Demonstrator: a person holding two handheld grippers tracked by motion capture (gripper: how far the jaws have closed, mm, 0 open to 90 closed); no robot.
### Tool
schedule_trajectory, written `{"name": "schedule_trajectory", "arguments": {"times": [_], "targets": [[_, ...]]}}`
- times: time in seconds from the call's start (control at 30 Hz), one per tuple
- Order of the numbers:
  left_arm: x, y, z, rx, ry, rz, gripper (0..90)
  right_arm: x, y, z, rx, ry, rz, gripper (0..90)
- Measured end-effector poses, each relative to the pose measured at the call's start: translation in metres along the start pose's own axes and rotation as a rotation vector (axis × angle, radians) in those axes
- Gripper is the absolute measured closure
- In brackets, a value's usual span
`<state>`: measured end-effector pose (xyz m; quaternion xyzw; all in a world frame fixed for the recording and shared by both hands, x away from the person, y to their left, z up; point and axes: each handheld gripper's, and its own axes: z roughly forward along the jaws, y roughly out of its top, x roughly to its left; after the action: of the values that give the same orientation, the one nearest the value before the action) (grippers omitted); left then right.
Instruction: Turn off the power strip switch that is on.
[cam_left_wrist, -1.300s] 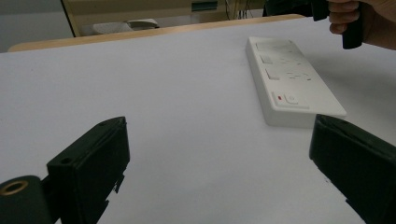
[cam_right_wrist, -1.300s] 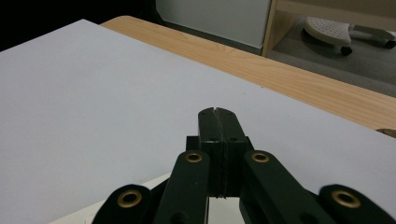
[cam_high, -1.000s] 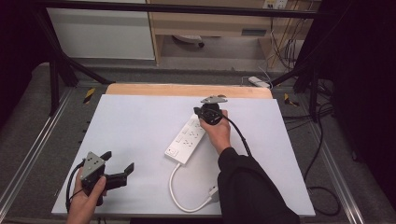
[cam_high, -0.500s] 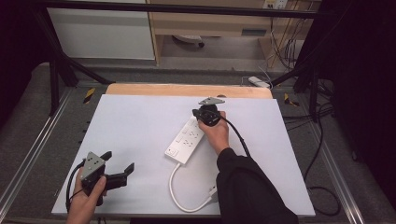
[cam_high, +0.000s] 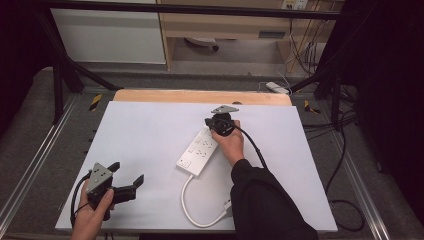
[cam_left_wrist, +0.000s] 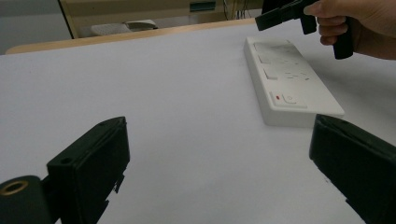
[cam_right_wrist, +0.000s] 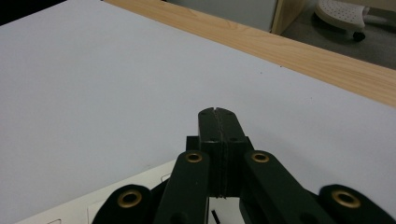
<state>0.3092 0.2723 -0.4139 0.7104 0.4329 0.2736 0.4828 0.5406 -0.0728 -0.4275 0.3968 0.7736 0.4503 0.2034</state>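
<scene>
White power strip (cam_high: 199, 151): right gripper (cam_right_wrist: 217, 116) pinched closed above it, left gripper (cam_high: 126, 173) wide open. Press straight down, gently.

1. A white table (cam_high: 150, 135) with a wooden strip (cam_high: 200, 96) along its far edge.
2. Grey floor (cam_high: 30, 130) on both sides of the table.
3. Beyond the far edge, a white cabinet (cam_high: 110, 35) beside a wooden shelf unit (cam_high: 225, 25).
4. Cables (cam_high: 345, 165) trail past the right edge.

Left hand-held gripper (cam_high: 126, 174) agape, right hand-held gripper (cam_right_wrist: 218, 114) closed
</scene>
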Motion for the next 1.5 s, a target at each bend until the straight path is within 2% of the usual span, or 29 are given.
{"name": "schedule_trajectory", "arguments": {"times": [0.4, 0.7, 1.5], "targets": [[0.000, 0.000, 0.000, -0.002, -0.001, 0.001, 5.2, -0.003, -0.005, 0.005, 0.021, -0.016, 0.007, 90.0], [0.000, 0.000, 0.000, -0.003, -0.002, 0.002, 5.2, 0.000, -0.006, 0.004, 0.028, -0.008, -0.008, 90.0], [0.000, 0.000, 0.000, -0.003, -0.004, 0.003, 5.1, 0.003, -0.011, 0.009, 0.043, 0.006, -0.007, 90.0]]}}
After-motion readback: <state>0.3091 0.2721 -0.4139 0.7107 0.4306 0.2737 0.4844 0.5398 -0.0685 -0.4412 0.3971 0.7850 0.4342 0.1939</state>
